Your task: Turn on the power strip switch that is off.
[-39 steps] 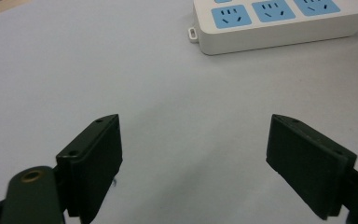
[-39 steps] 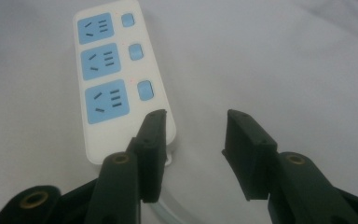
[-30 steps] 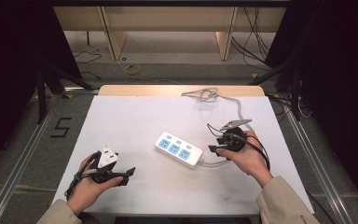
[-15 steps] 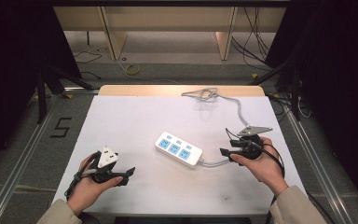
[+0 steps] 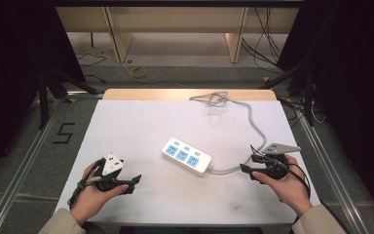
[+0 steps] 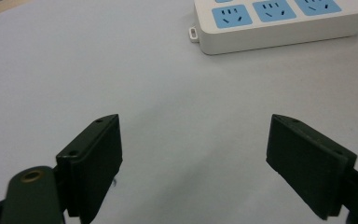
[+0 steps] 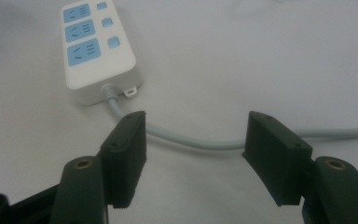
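Lying near the table's (image 5: 141,122) centre, angled toward the right edge, is the white power strip (image 5: 187,155) w/ blue sockets; its grey cable (image 5: 253,122) loops to the far edge. Right gripper (image 5: 247,168), near the right edge, jaws just been opening, now wide, nothing held, cable beyond them. Left gripper (image 5: 134,183), near front-left corner, jaws wide apart, empty.

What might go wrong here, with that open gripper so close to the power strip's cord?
The right gripper, whose jaws have just been opening, sits wide open with nothing gripped, and the grey cord runs just beyond its jaws. Moving forward, it could snag the cord and drag the power strip across the table. The cord's far end lies bunched near the table's back edge, so a tug might pull it straight or tangle it.
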